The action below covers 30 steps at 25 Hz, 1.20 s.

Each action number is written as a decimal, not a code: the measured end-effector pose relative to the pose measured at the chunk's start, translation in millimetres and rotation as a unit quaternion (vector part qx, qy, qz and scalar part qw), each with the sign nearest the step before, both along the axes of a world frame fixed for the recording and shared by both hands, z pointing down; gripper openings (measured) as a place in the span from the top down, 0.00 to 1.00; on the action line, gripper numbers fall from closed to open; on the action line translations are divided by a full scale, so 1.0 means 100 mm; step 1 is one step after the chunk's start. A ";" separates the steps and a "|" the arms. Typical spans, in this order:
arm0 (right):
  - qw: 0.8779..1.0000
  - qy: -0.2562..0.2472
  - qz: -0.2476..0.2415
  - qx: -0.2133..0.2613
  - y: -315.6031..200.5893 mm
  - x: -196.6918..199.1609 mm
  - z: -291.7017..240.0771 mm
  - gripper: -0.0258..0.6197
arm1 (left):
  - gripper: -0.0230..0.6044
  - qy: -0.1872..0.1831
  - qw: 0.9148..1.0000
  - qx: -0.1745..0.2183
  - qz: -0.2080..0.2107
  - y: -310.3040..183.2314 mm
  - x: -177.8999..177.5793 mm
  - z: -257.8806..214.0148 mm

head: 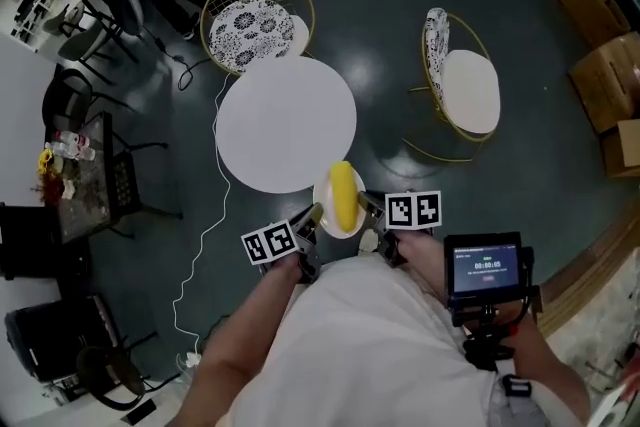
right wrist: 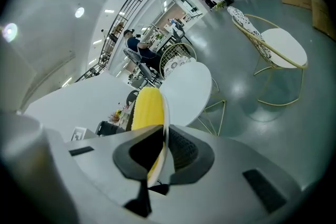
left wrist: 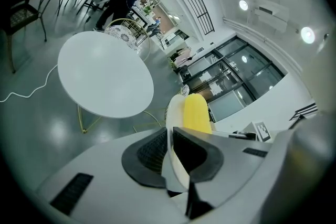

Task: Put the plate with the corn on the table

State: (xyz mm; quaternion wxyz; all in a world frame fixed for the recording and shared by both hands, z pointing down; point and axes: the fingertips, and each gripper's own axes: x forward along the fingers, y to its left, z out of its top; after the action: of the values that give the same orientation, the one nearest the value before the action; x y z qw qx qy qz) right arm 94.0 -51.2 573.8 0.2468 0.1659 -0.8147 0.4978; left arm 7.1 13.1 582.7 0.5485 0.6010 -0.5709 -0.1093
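Doubly pinching the plate (head: 322, 205) with the corn (head: 343, 195) in head view, left gripper (head: 312, 215) and right gripper (head: 368, 207) on opposite rims, seemingly just short of the table (head: 285, 125); left gripper view, clamped on its rim, corn beyond; right gripper view, likewise.

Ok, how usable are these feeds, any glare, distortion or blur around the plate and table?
Head view: sharp; table washed-out white, glare on the floor beside it, plate and corn clear. Left gripper view: heavy fisheye, dark corners, plate rim at the jaws soft. Right gripper view: same bending, ceiling lights flaring upper left.
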 end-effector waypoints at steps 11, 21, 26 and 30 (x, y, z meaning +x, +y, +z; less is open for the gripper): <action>0.999 0.000 -0.033 -0.016 -0.30 -0.21 0.27 0.90 | 0.91 0.008 0.999 -0.016 -0.037 -0.22 -0.17 0.26; 0.997 0.006 -0.066 -0.034 -0.16 -0.43 0.23 0.90 | 0.91 0.009 0.997 -0.029 -0.067 -0.06 -0.34 0.18; 0.997 0.011 -0.066 -0.034 -0.20 -0.53 0.16 0.90 | 0.91 0.006 0.998 -0.025 -0.061 -0.12 -0.45 0.10; 0.997 0.014 -0.064 -0.033 -0.39 -0.97 0.27 0.90 | 0.91 0.008 0.998 -0.025 -0.059 -0.31 -0.89 0.22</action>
State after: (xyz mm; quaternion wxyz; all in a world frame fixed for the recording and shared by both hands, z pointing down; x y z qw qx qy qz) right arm -2.9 -90.0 600.3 0.2946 0.1123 -0.8034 0.5052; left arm -81.7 -17.4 604.4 0.5603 0.5518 -0.6036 -0.1317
